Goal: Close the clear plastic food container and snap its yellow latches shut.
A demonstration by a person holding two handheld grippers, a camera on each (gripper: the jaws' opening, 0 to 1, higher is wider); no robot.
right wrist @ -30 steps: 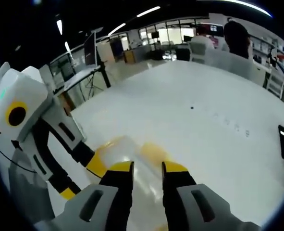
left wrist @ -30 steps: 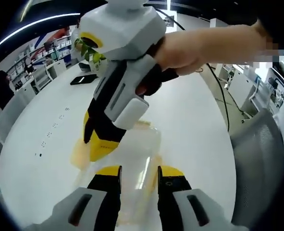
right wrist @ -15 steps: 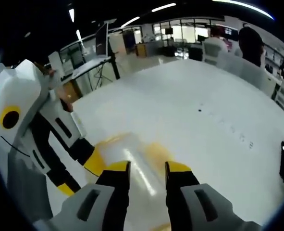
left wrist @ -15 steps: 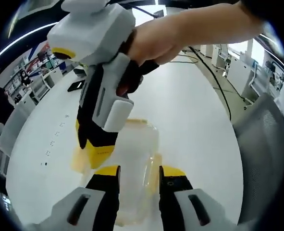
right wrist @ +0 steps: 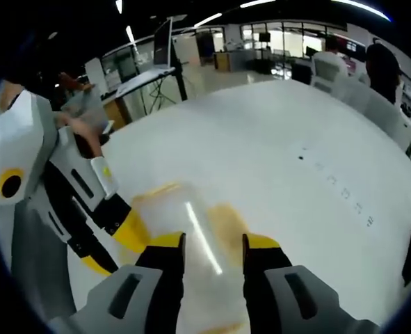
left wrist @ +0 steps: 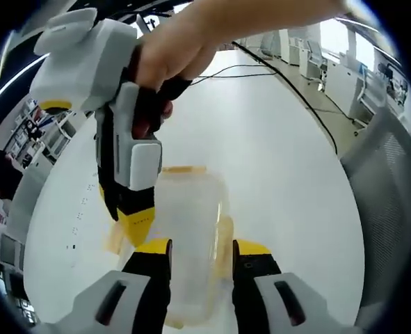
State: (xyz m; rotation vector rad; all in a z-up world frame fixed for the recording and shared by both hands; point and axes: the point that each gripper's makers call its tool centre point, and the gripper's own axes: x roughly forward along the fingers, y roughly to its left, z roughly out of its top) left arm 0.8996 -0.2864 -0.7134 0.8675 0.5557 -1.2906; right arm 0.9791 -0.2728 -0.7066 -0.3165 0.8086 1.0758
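The clear plastic container (left wrist: 191, 216) lies on the white table (left wrist: 288, 181), with pale yellow latches at its far end (left wrist: 183, 169) and on its right side (left wrist: 226, 236). My left gripper (left wrist: 202, 248) hovers low over its near part, jaws open, with the box passing beneath the gap. A hand holds my right gripper, which comes in from the upper left. Its yellow fingertip (left wrist: 135, 219) rests at the container's left edge. In the right gripper view the container (right wrist: 191, 216) runs under my open right gripper (right wrist: 213, 243). The left gripper's yellow fingertip (right wrist: 125, 233) touches its left side.
A grey chair (left wrist: 393, 209) stands off the table's right edge and a black cable (left wrist: 288, 83) trails across the far floor. A dark phone (right wrist: 408, 254) lies near the table's right rim. People stand at the back. Bare white tabletop surrounds the container.
Both views have swung so the container sits more squarely under the jaws. In the left gripper view the right gripper has shifted left and lower along the container's left side.
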